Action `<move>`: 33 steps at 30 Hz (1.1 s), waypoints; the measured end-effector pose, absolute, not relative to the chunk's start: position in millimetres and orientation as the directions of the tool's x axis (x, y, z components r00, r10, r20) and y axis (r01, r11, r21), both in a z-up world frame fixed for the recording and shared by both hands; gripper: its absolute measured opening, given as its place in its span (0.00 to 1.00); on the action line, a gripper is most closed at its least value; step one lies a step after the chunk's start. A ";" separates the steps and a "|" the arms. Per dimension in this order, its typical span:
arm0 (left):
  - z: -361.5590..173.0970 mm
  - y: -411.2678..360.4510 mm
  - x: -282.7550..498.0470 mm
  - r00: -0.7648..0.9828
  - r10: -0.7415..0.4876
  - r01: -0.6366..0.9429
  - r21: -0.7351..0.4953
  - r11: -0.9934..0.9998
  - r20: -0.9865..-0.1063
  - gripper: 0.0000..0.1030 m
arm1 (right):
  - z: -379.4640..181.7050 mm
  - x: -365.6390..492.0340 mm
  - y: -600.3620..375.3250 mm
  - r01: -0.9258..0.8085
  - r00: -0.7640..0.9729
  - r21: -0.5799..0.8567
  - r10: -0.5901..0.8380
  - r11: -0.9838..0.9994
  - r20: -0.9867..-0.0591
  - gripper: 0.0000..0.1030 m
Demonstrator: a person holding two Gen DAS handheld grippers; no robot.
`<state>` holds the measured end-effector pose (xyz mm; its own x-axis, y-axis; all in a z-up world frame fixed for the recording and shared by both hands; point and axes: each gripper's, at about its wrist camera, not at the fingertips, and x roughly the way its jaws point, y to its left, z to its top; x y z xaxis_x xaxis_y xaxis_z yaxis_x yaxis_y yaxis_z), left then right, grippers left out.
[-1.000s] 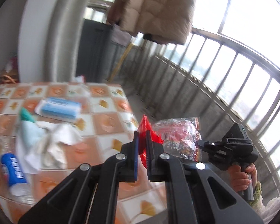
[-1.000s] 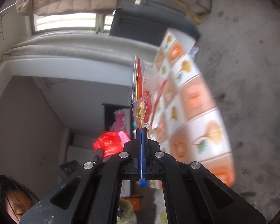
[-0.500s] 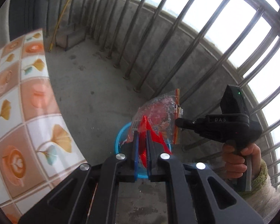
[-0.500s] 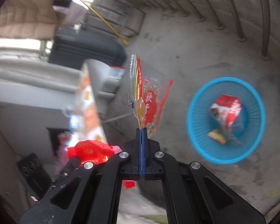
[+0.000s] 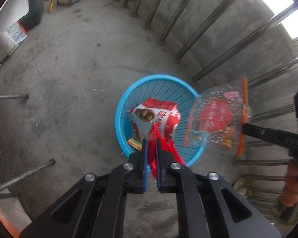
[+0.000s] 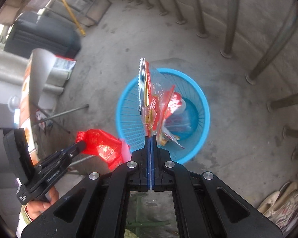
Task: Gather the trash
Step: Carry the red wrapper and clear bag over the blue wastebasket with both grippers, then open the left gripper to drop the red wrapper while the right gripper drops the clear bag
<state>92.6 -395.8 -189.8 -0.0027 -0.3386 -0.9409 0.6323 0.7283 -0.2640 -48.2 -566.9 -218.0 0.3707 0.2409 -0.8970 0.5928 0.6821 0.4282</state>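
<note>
Both hand-held grippers are angled steeply down at the floor. The left hand-held gripper [image 5: 150,140] has its blue pads clamped on a crinkly red plastic wrapper [image 5: 164,146], glossy and thin, bunched up between the jaws and poking out past the tips. The right hand-held gripper [image 6: 151,137] is squeezed fully closed, pinching the bottom edge of a clear snack bag [image 6: 155,103] with red print and a zigzag-cut seal, so it stands up edge-on in that camera. From the left camera you see the same bag flat-on, see-through and stiff-ish, held out by the black gripper body with the person's right hand [image 5: 294,186] curled round the handle.

Just past both sets of tips sits the blue basket [image 5: 120,119], round, plastic, thin slatted walls. Inside is a red-and-white snack packet [image 5: 155,117] and a small striped wrapper [image 5: 134,143].

Beyond that it's rough grey concrete floor [image 5: 69,69], then metal railing bars [image 5: 198,29] along a concrete curb.
</note>
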 end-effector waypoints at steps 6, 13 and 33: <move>-209.9 -408.3 91.5 -0.023 -0.320 0.637 -0.261 0.726 -0.947 0.14 | -267.5 -43.1 -570.6 0.647 0.299 0.326 0.164 0.690 -0.940 0.03; -194.6 -402.9 98.4 0.010 -0.399 0.631 -0.304 0.714 -0.917 0.33 | -303.3 -43.8 -572.2 0.673 0.236 0.265 0.140 0.690 -0.962 0.15; -151.6 -372.7 98.2 0.069 -0.498 0.626 -0.352 0.696 -0.864 0.33 | -282.8 -102.6 -589.0 0.813 0.141 0.124 0.014 0.569 -0.990 0.00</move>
